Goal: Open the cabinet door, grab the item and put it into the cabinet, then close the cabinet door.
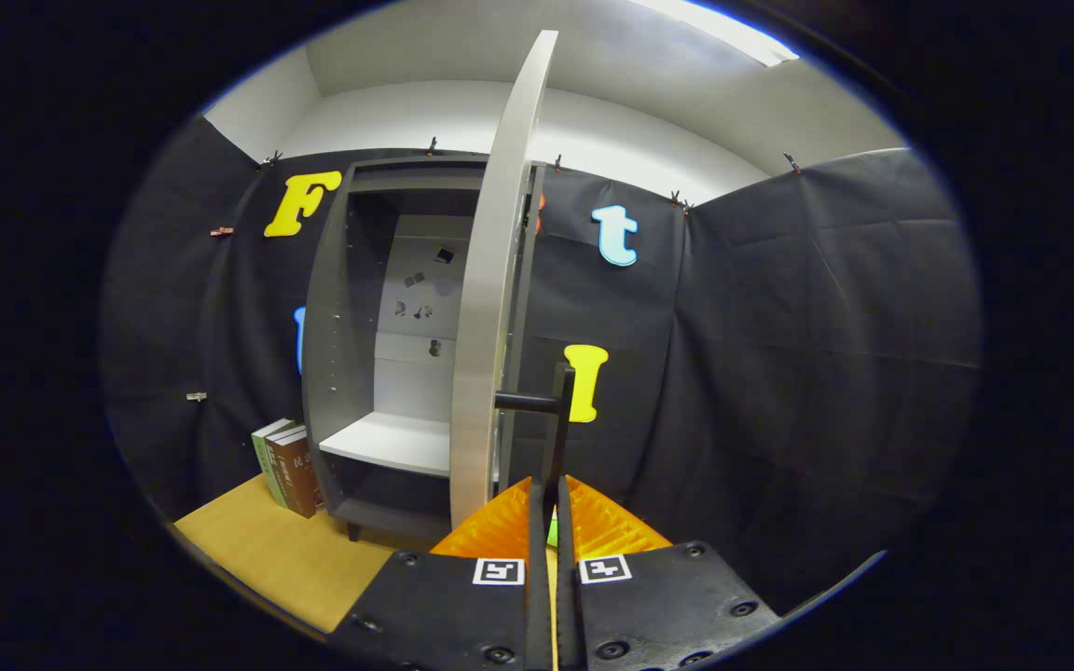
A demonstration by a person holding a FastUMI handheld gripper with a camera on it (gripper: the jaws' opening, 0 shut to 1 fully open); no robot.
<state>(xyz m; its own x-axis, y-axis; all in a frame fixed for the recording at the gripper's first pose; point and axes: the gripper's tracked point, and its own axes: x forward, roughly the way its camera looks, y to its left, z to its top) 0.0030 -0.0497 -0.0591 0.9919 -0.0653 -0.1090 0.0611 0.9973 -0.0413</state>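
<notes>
The grey cabinet (337, 308) stands on the table with its door (486, 308) swung open, so I see the door nearly edge-on just ahead of the fingers. A white shelf (388, 443) and a pale back panel show inside. The door's black handle (559, 410) sticks out to the right of the door and runs down between my fingers. My gripper (548, 492) is shut on the lower end of that handle. Several books (287, 464) stand upright against the cabinet's left side.
The wooden table top (285, 550) stretches in front of the books and the cabinet's left foot. Black cloth walls close in behind and to the right of the cabinet. Small clips hold the cloth along its upper edge.
</notes>
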